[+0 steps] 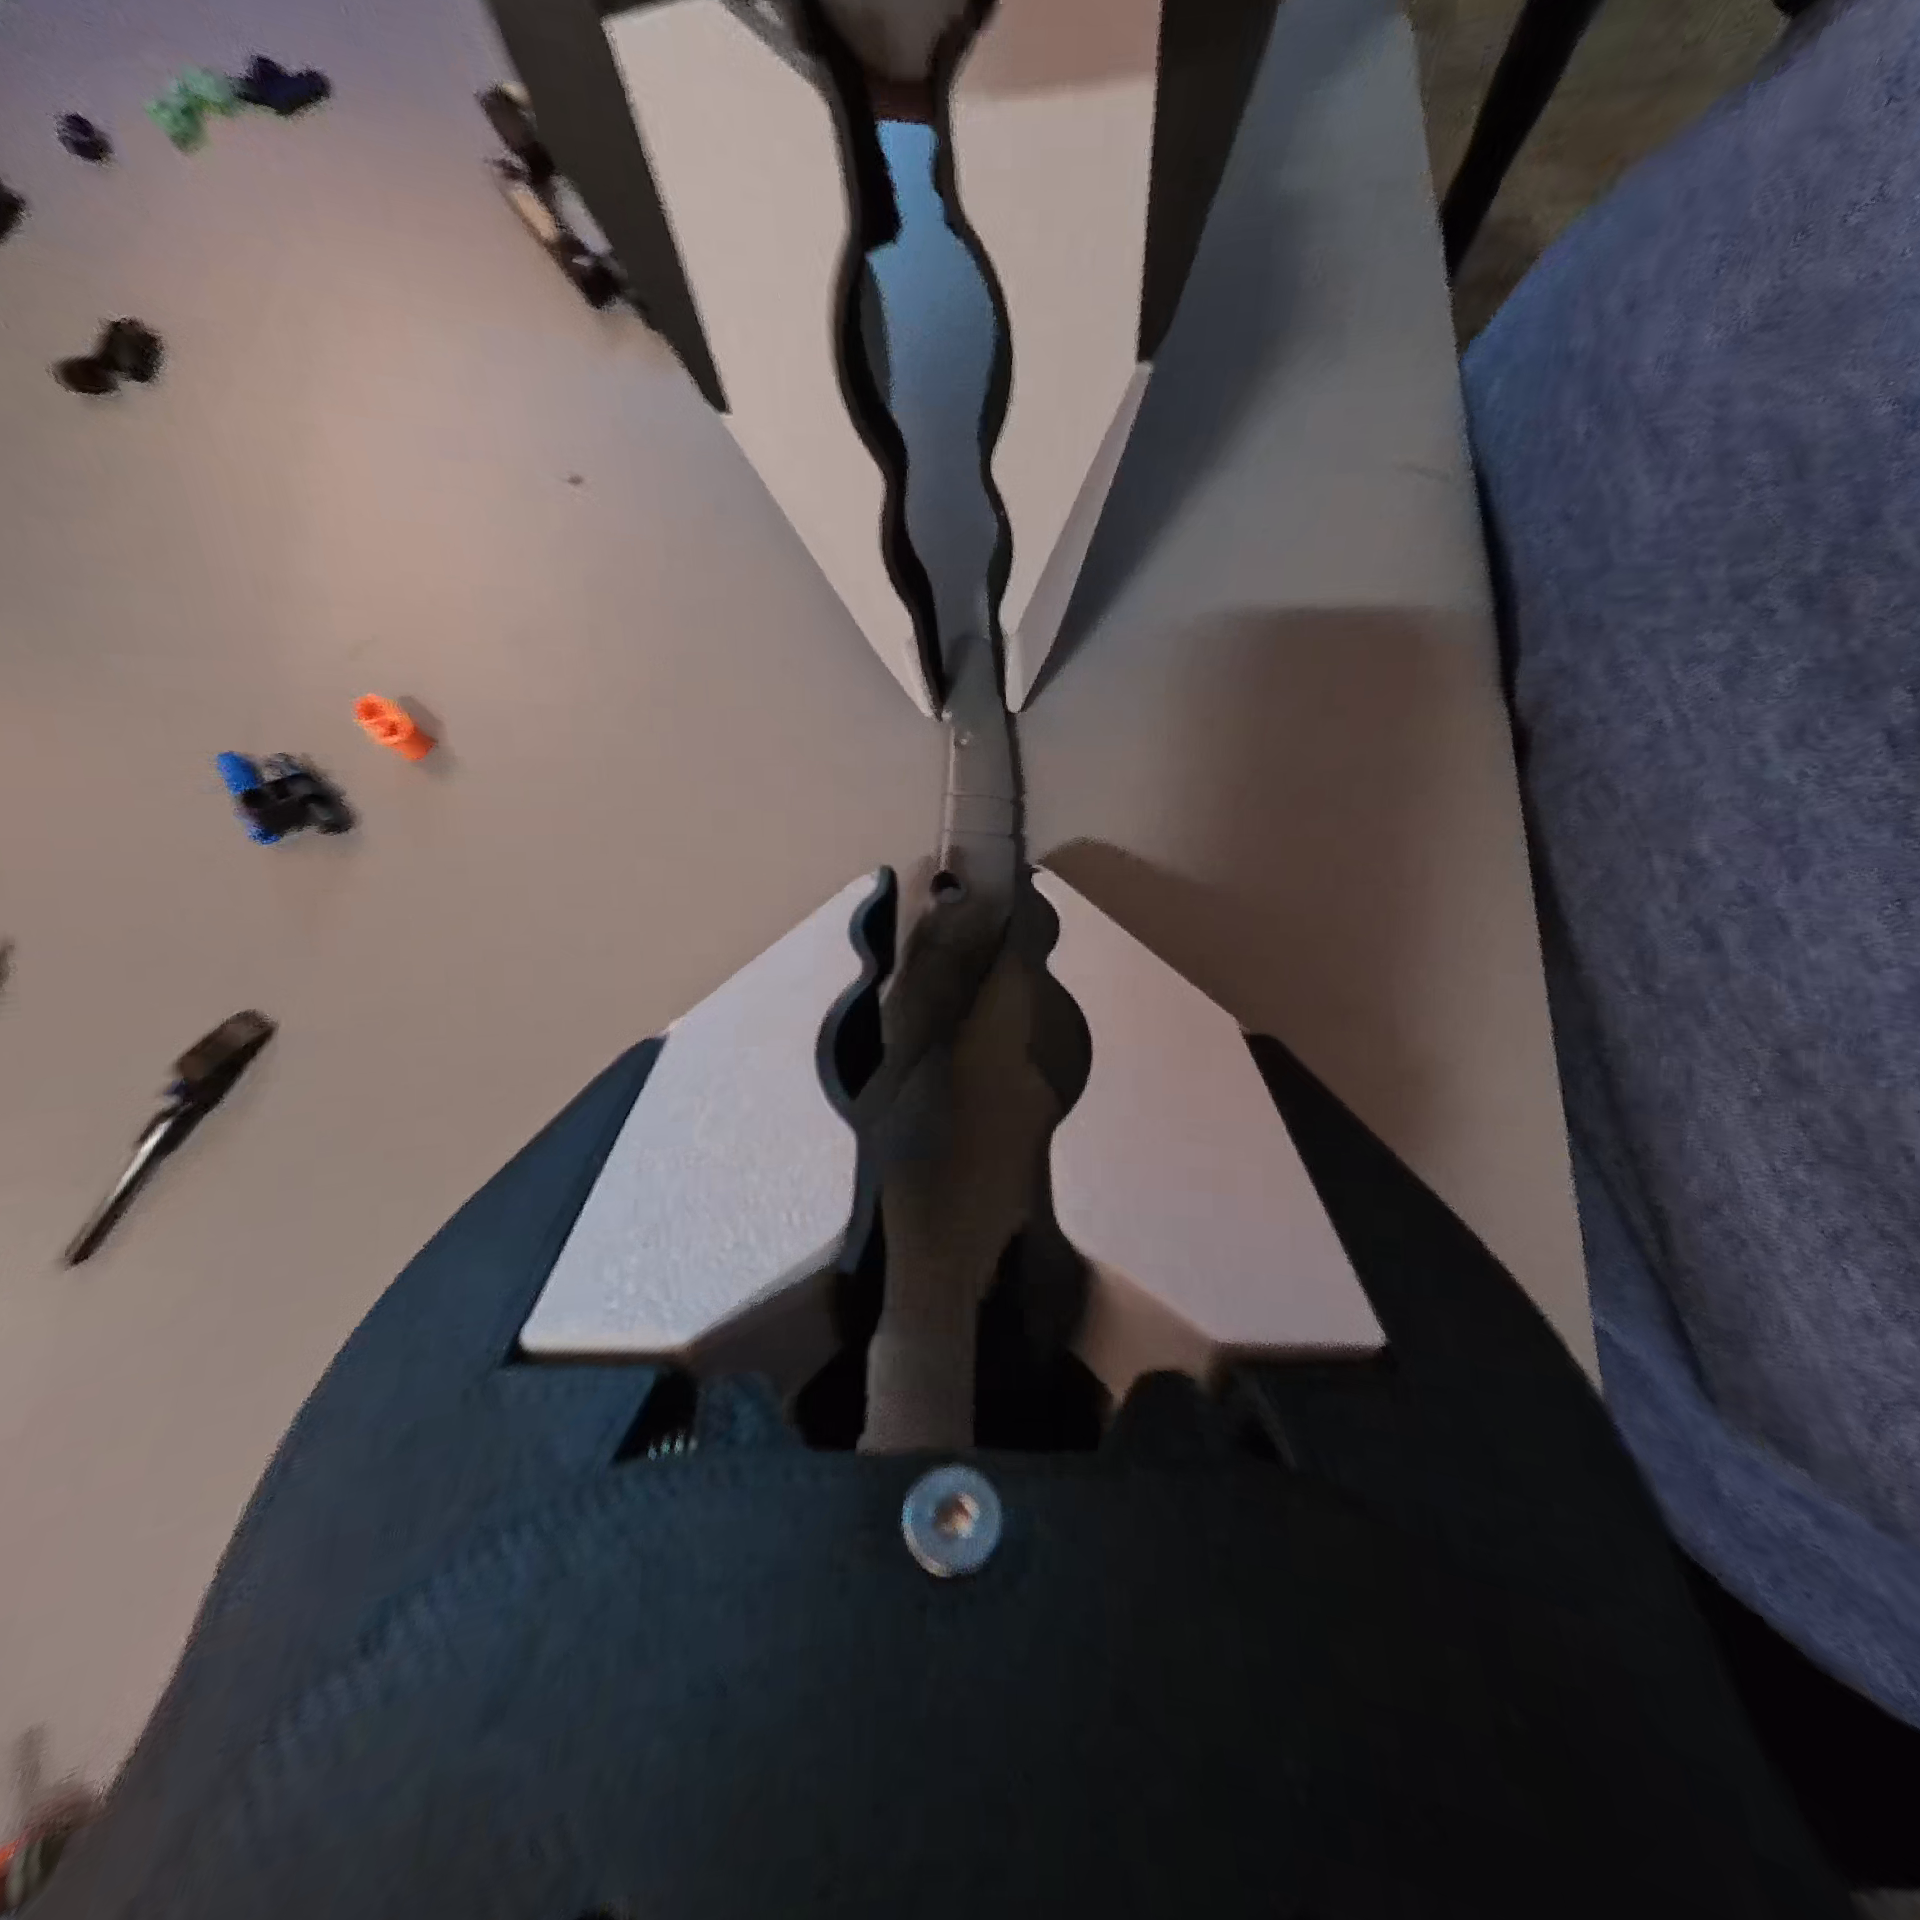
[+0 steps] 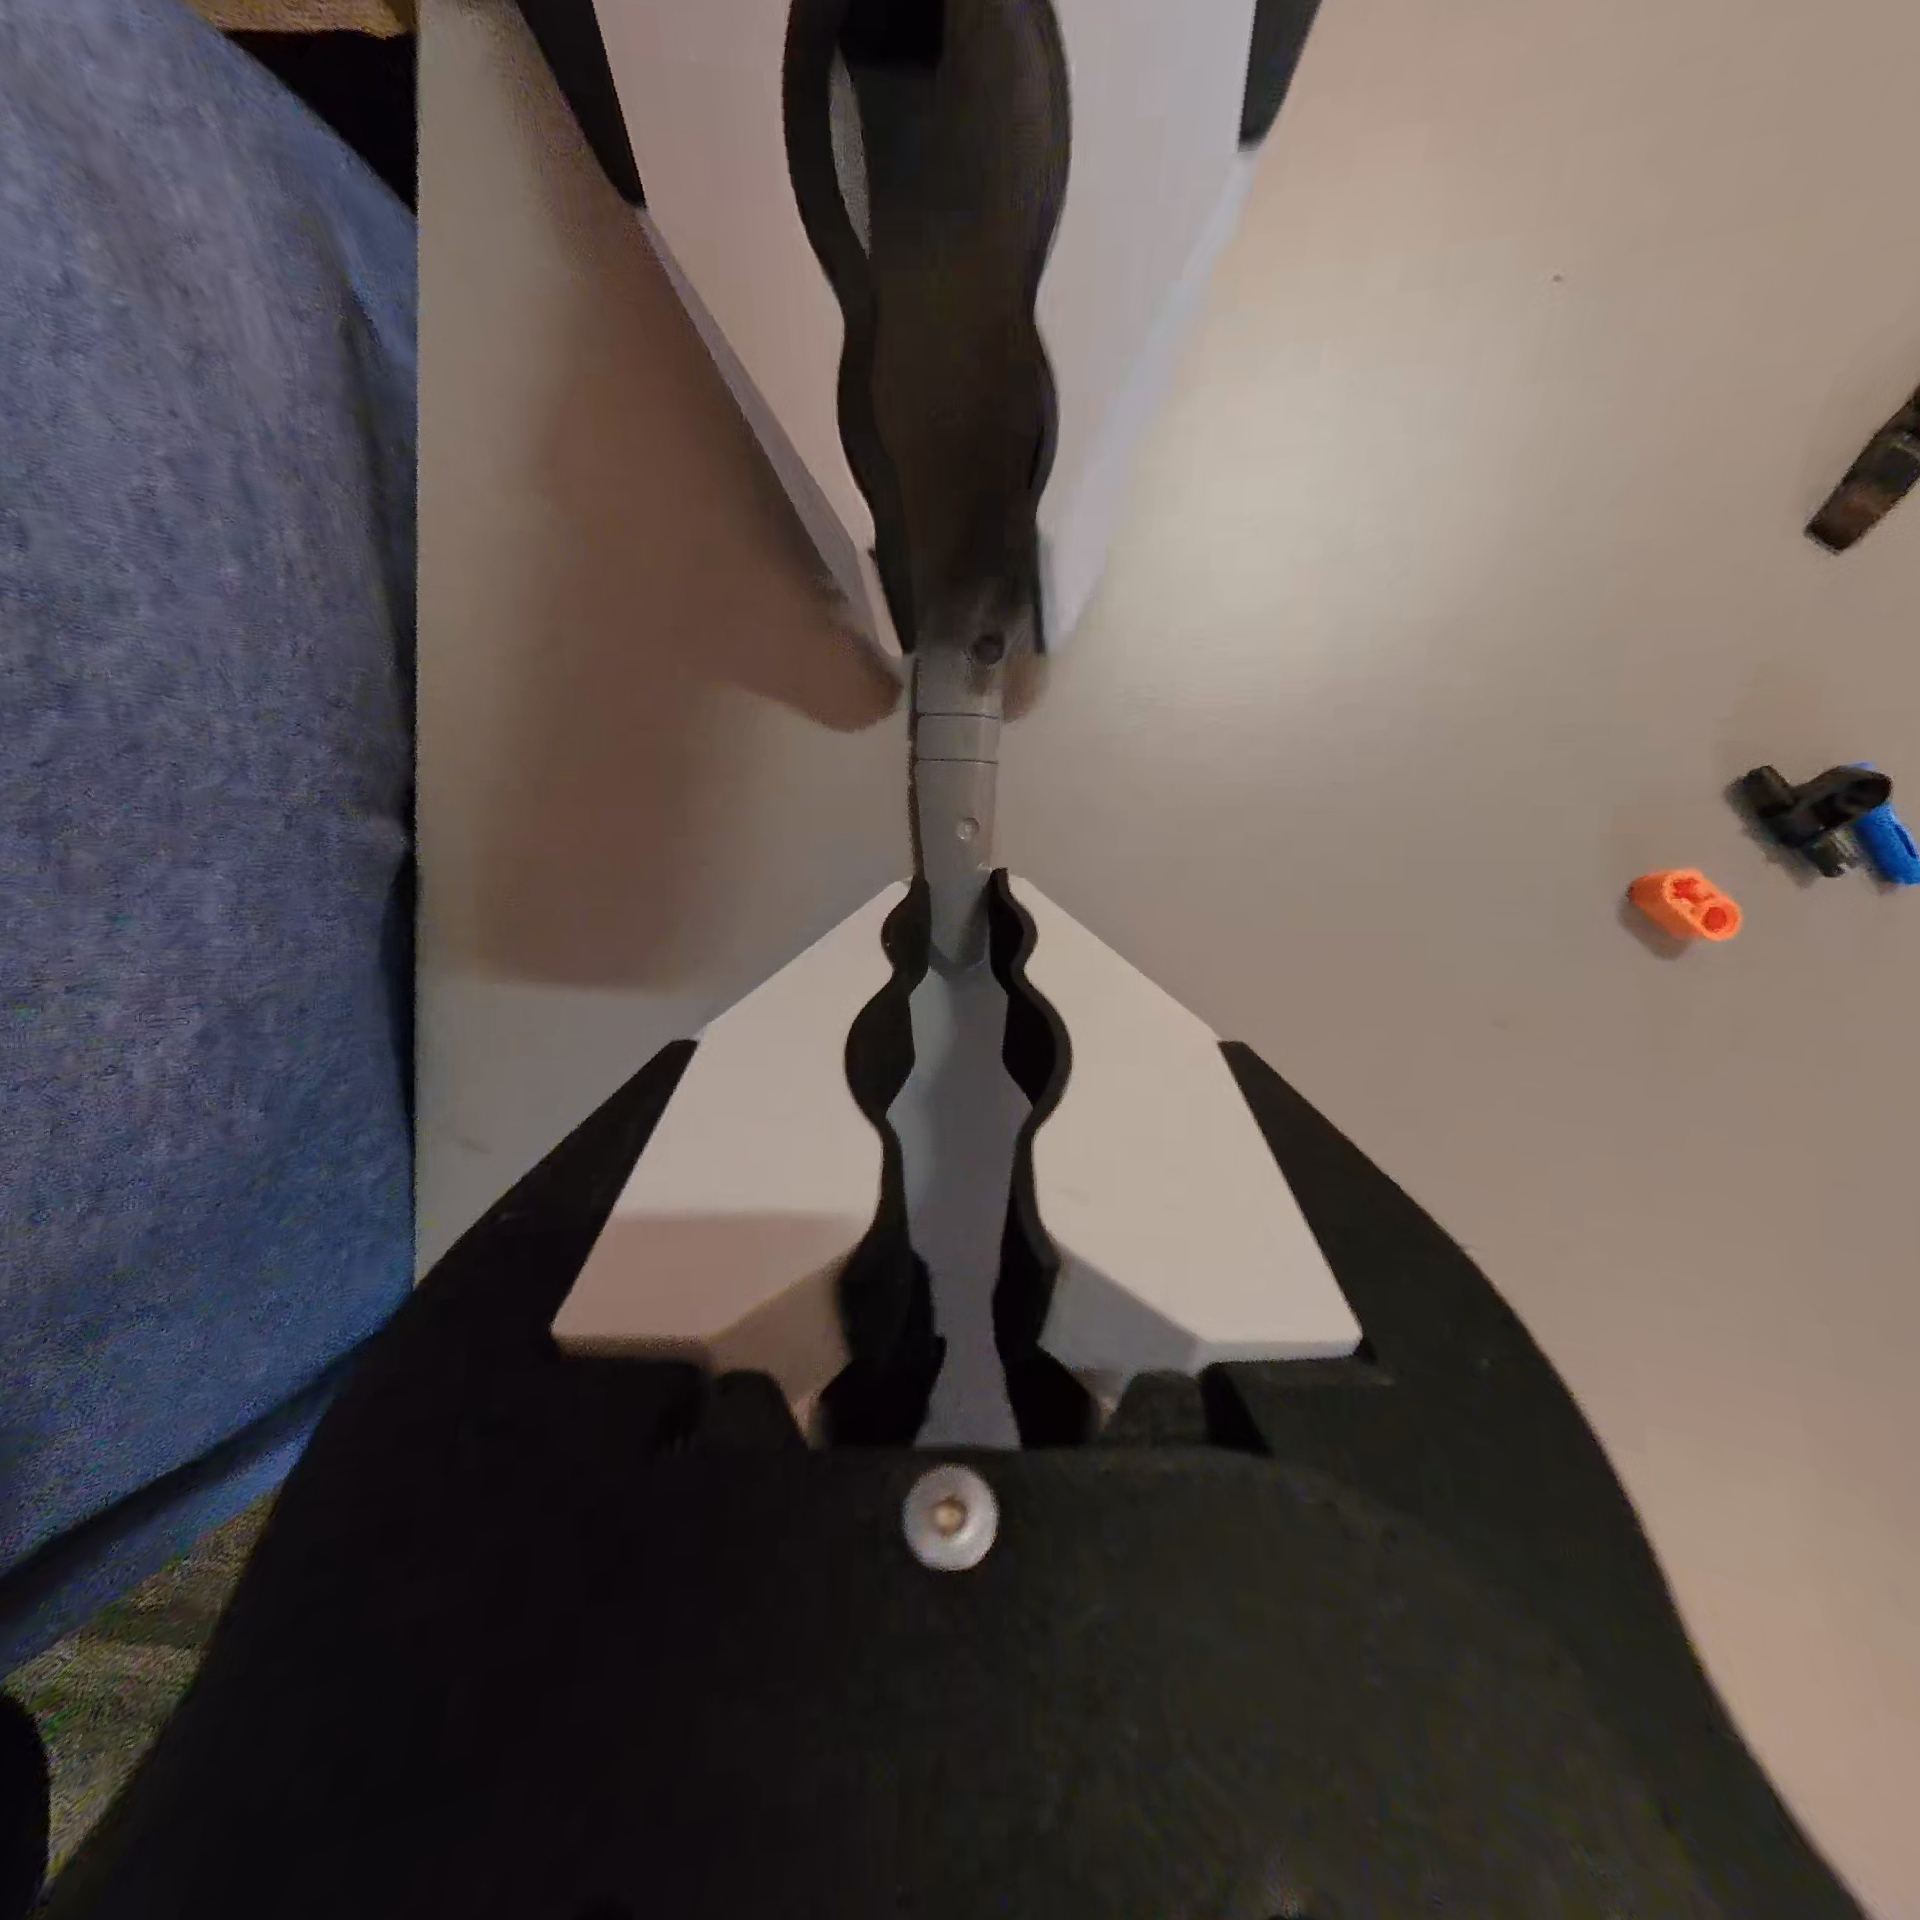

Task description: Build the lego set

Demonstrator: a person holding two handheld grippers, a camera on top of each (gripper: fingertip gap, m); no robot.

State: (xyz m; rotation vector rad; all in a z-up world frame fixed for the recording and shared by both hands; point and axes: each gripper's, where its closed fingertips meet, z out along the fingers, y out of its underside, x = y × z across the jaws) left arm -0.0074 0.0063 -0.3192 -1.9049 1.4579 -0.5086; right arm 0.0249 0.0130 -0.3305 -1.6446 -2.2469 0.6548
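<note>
A grey lego piece made of joined segments spans between both grippers above the white table. My left gripper is shut on its near end. The right gripper faces it from the top of the left wrist view, shut on the far end. In the right wrist view the grey piece shows again, with my right gripper shut on its lower end and the left gripper shut on the upper end.
Loose pieces lie on the table: an orange connector, a blue and black cluster, a long black piece, green and dark pieces far off. A person's blue-clad leg is beside the table edge. My hands' fingertips stand some 4 cm from each other. The orange connector is about 12 cm from both grippers' fingertips. Look for it in the right wrist view too.
</note>
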